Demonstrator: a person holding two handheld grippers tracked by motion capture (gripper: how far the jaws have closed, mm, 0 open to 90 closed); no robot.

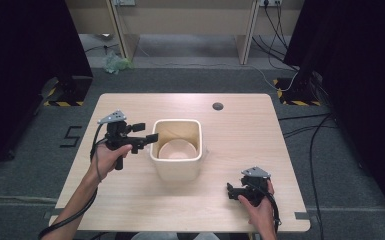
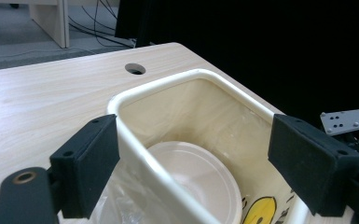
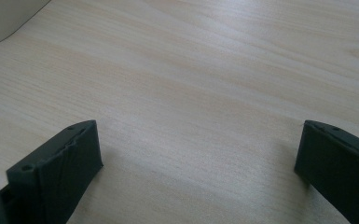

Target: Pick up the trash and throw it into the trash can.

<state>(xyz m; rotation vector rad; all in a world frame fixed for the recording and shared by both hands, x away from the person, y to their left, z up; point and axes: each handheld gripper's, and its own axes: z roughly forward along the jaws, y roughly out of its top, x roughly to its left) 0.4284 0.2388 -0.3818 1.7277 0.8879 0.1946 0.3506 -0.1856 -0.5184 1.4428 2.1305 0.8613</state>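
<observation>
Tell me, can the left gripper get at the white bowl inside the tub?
Probably yes. The left gripper is open at the tub rim, and the bowl lies uncovered below. The tub's near wall stands between its jaws, so it must lift over first.

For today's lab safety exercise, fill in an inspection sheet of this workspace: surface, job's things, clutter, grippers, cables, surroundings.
Surface: pale wooden table, round hole near the far edge.
Job's things: cream square bin holding a round lid.
Clutter: nothing seen.
Grippers: left gripper open at the bin's left rim; right gripper open, low over bare table.
Cables: one trails from each gripper; more on the floor at right.
Surroundings: grey carpet, black curtains, wooden furniture behind.
</observation>
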